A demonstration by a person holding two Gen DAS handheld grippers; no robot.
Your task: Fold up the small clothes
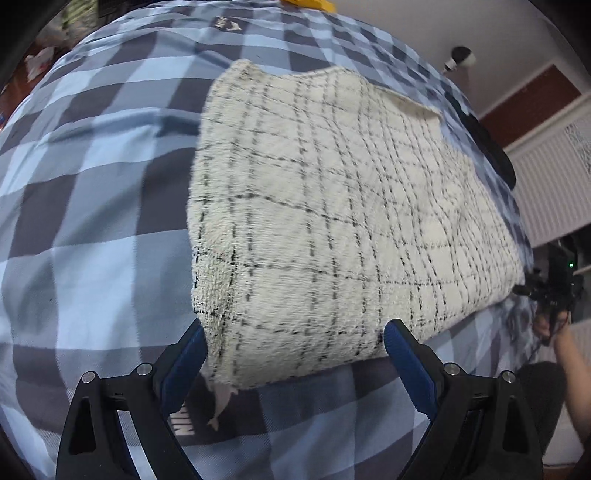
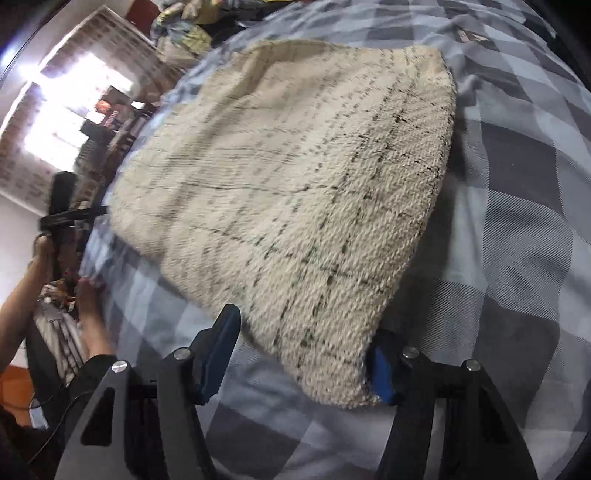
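Observation:
A cream fleece garment with thin black check lines [image 1: 332, 206] lies flat on a blue and grey checked bed cover [image 1: 92, 184]. My left gripper [image 1: 295, 354] is open, its blue-padded fingers [image 1: 188, 358] straddling the garment's near corner. A small white label sticks out under that corner. In the right wrist view the same garment [image 2: 295, 177] spreads ahead, and my right gripper [image 2: 306, 354] is open, with the garment's near corner lying between its fingers [image 2: 221, 343]. The other gripper shows far left in the right wrist view [image 2: 66, 218] and far right in the left wrist view [image 1: 554, 291].
The bed cover [image 2: 517, 221] fills most of both views. A dark object [image 1: 491, 147] lies at the bed's far right edge. A yellow item [image 1: 310, 3] sits at the far end. A bright window [image 2: 62, 122] and piled clothes [image 2: 184, 33] lie beyond the bed.

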